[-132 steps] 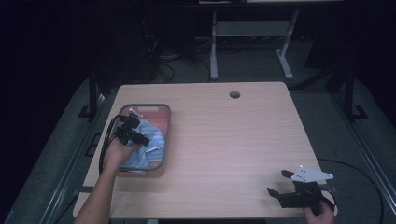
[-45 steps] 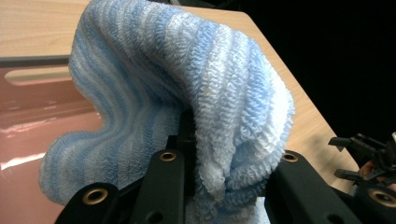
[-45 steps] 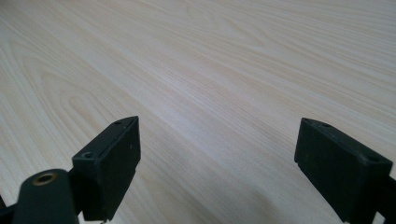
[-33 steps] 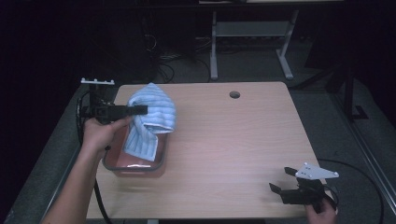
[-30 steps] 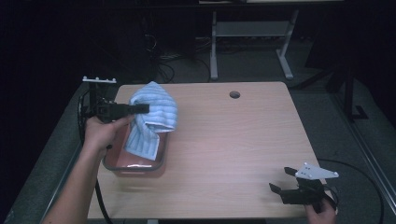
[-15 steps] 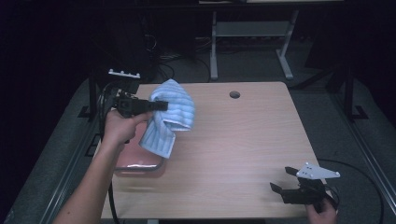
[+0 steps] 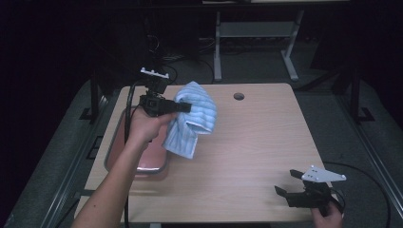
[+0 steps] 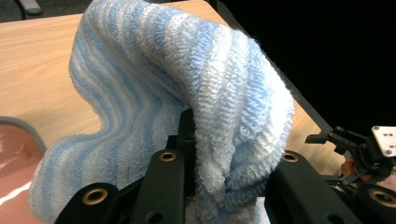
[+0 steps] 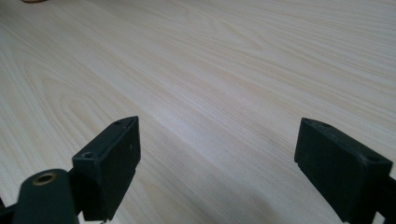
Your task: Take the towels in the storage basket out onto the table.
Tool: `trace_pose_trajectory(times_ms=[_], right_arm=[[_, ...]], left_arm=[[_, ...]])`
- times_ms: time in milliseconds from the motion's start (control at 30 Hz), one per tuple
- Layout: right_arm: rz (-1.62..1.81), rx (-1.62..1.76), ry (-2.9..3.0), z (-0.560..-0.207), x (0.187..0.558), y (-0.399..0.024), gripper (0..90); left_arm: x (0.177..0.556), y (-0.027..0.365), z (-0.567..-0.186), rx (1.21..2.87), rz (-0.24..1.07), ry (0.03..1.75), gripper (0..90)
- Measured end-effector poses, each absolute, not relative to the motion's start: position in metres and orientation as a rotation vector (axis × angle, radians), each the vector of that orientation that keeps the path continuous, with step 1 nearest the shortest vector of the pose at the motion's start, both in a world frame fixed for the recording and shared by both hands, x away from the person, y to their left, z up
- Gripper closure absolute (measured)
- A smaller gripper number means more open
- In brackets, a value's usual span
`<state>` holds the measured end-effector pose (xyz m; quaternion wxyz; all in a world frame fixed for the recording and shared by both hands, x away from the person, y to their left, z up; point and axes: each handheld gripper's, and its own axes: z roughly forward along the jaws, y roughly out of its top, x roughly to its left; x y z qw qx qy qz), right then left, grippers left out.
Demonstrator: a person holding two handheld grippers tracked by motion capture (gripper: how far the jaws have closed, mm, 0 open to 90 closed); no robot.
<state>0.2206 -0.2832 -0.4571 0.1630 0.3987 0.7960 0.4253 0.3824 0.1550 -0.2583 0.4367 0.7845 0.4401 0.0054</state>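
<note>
We held the left tool (image 7: 186, 107) clenched on the towel (image 7: 194, 118), lifted clear of the counter (image 7: 256, 142). The towel hung in folds from the jaws, its lower corner dangling over the counter just beside the tray (image 7: 142, 164). In the left tool view the towel (image 8: 187, 93) bulged over and between the jaws and blocked most of what lay ahead; past its edges we saw a strip of counter (image 8: 37, 70), a corner of the tray (image 8: 16, 149) and the other tool (image 8: 355, 149) farther off.

The tray sat near the counter's left edge, partly hidden by our left forearm. A round hole (image 7: 239, 96) pierced the counter near its far edge.

Our right tool (image 7: 285, 187) rested near the counter's near right corner, well apart from the towel, its jaws wide and released, bare wood (image 9: 210, 84) between them.
</note>
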Motion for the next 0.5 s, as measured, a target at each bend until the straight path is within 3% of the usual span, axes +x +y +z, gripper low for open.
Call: trace_pose_trajectory(times_ms=[500], right_arm=[[1.217,1.13,2.27,-0.457,0.221,-0.283,13.8]], left_arm=[[0.393,0.115,-0.272,1.994,-0.012,1.067,74.2]])
